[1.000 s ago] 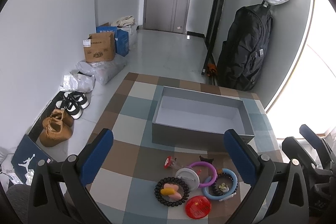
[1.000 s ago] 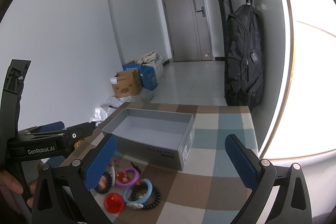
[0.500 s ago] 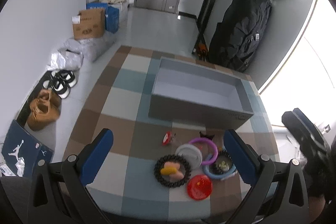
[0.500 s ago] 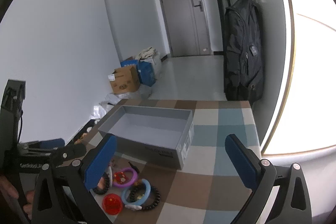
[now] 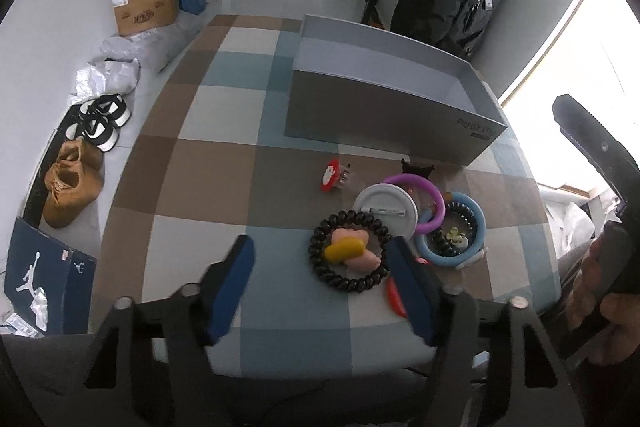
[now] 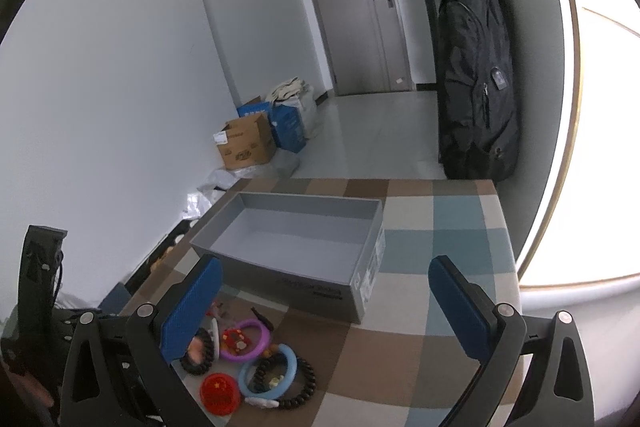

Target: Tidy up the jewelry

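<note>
Jewelry [image 5: 400,223] lay heaped on the tabletop [image 5: 192,187] just before the empty gray box [image 5: 392,95], awaiting sorting. Left claw [image 5: 320,279], jaws just narrowing yet empty, hovered beside the black bead bracelet [image 5: 348,255]; right claw [image 6: 324,311] gaped wide.

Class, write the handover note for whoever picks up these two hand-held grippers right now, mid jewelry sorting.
Left hand-held gripper: jaws have just been closing, now half open with nothing between the pads, low over the table beside the black bead bracelet.
Right hand-held gripper: wide open, empty, hovering.
Things: the bracelets, the purple ring, blue ring, white badge and red badge sit in a cluster in front of the grey box.
Done: nothing, the box is empty.
Left: move every piece into the box.
</note>
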Tool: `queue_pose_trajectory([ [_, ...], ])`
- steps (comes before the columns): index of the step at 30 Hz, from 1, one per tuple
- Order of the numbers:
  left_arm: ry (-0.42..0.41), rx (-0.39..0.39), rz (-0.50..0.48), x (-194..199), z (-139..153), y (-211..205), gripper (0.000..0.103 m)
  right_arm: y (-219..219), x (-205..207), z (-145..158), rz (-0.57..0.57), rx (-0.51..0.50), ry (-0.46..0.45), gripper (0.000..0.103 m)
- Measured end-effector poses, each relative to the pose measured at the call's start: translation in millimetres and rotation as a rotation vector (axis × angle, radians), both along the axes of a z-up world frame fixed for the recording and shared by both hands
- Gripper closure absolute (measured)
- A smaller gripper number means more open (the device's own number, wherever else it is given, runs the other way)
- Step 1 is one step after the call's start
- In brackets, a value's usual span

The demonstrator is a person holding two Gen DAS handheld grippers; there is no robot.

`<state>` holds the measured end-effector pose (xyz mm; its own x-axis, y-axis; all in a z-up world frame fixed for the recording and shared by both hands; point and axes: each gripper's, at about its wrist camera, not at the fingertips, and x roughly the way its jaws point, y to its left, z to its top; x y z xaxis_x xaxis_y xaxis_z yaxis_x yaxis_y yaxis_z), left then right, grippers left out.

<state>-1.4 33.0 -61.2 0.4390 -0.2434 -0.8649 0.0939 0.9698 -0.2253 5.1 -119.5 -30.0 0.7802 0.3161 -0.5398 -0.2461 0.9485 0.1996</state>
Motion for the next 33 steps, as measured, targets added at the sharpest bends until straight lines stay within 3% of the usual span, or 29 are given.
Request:
queue_pose_trajectory([
  [3,0.007,-0.011,-0.025,0,-5,-2,0.063,-2,3,-1,0.0,0.007,0.005,0.0],
  [8,0.013,-0.013,-0.05,1,-9,-5,0.071,-4,3,0,-0.001,0.025,0.016,0.0],
  [13,0.001,-0.004,-0.056,2,-6,-10,0.089,-4,3,1,-0.003,0.029,0.012,0.0],
  [21,0.01,-0.033,-0.044,2,-6,-7,0.092,-7,1,4,-0.009,0.041,0.007,0.0],
  [27,0.018,-0.123,-0.012,7,-2,4,0.095,-6,0,3,-0.005,0.036,0.01,0.0],
  [33,-0.016,-0.15,0.007,10,5,7,0.096,-1,-2,-1,0.008,0.012,0.026,0.0],
])
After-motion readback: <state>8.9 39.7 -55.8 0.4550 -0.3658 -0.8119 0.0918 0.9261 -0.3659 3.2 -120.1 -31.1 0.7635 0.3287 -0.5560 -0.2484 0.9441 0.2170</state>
